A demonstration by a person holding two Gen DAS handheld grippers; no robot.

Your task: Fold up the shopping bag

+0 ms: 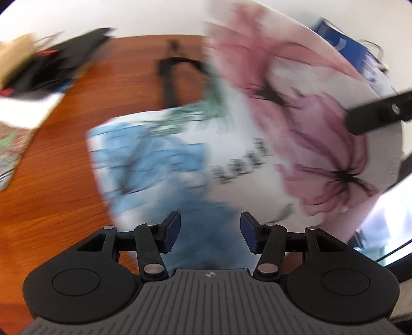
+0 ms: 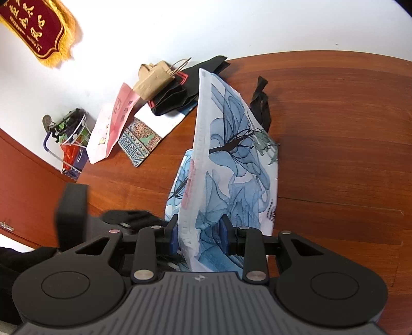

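The shopping bag [image 2: 239,165] is white cloth printed with blue and pink flowers, with black handles [image 2: 261,103]. My right gripper [image 2: 198,235] is shut on its near edge, and the cloth rises as an upright sheet above the brown table [image 2: 334,128]. In the blurred left wrist view the bag [image 1: 296,123] fills the middle and right. Its blue part lies under my left gripper [image 1: 209,232], which is open with no cloth pinched between its pads. A black finger of the right gripper [image 1: 378,113] crosses the bag at the right.
At the table's far left lies a heap of other bags: a brown paper one [image 2: 154,80], a black one [image 2: 175,95], a pink-and-white one [image 2: 110,126] and a patterned one [image 2: 139,144]. A wire basket [image 2: 69,139] hangs off the table's left end. A red banner [image 2: 33,23] hangs on the wall.
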